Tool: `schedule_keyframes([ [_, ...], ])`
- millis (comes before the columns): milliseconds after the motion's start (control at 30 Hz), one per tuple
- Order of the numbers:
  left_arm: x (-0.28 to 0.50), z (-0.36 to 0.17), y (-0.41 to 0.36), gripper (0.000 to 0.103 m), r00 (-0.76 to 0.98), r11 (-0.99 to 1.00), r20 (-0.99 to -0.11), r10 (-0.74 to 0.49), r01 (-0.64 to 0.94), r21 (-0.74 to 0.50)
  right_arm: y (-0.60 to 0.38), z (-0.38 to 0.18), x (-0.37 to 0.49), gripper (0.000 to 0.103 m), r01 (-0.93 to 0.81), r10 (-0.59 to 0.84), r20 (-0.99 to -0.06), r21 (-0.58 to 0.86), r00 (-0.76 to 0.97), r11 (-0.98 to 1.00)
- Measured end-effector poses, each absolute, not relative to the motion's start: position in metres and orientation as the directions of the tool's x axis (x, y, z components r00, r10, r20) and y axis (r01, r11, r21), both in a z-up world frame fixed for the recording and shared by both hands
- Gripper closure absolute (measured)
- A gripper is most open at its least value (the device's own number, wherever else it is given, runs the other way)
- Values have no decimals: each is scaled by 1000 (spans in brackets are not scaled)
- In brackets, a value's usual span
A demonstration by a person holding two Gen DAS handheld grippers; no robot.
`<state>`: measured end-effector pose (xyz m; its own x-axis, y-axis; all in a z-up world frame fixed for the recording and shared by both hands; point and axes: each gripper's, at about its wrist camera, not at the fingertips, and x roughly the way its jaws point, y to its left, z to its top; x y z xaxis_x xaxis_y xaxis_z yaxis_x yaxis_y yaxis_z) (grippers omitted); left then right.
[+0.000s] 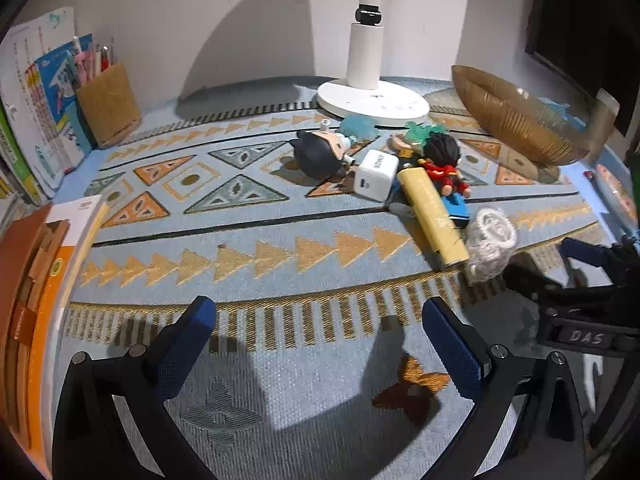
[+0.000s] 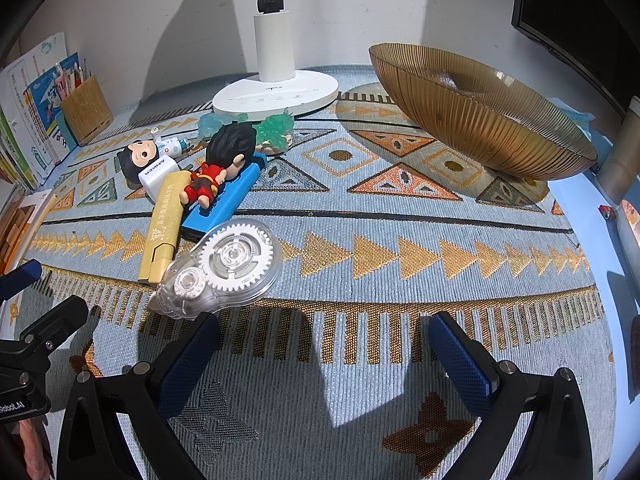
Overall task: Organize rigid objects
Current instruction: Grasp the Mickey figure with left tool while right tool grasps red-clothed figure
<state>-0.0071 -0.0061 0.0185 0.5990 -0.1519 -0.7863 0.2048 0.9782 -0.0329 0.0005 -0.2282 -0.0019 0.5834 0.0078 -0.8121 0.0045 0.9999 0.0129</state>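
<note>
From the left wrist view, the left gripper (image 1: 320, 344) spreads wide and empty above the patterned mat (image 1: 248, 216). Ahead, a white charger (image 1: 376, 175) with faint lettering lies among figurines, touching a yellow case (image 1: 434, 218). The right gripper (image 1: 568, 264) reads "DAS".

From the right wrist view, the right gripper (image 2: 324, 354) is wide apart, empty. "ANKER" shows on the charger (image 2: 156, 174). A clear correction tape (image 2: 224, 268) lies just before its left finger. The amber bowl (image 2: 480, 120) sits well apart.
</note>
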Motion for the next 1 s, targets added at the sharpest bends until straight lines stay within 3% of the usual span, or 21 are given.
schedule_keyframes([
  [200, 38, 37, 9, 1, 523, 952, -799, -296, 233, -200, -228, -2, 0, 0, 4, 8, -812, 13, 583, 1000],
  [367, 84, 43, 0, 1, 518, 945, -812, -270, 305, -120, -228, 1, 5, 0, -21, 27, -884, 19, 467, 1000],
  [467, 103, 43, 2, 1, 506, 931, -804, -313, 331, -154, -230, 3, 22, 0, -95, 75, -942, 46, 328, 994],
  [633, 130, 34, 9, 3, 454, 900, -789, -413, 336, -278, -234, 29, 40, 0, -70, 132, -906, 114, 401, 991],
  [800, 135, 27, 5, 4, 426, 883, -786, -448, 347, -316, -224, 56, 87, 0, -46, 207, -847, 212, 490, 976],
  [933, 137, 26, -1, 4, 429, 883, -789, -439, 370, -290, -224, 43, 110, 27, -23, 226, -840, 247, 494, 969],
  [1000, 139, 25, -3, 10, 426, 881, -791, -439, 377, -286, -222, 36, 120, 27, -21, 279, -833, 307, 478, 951],
])
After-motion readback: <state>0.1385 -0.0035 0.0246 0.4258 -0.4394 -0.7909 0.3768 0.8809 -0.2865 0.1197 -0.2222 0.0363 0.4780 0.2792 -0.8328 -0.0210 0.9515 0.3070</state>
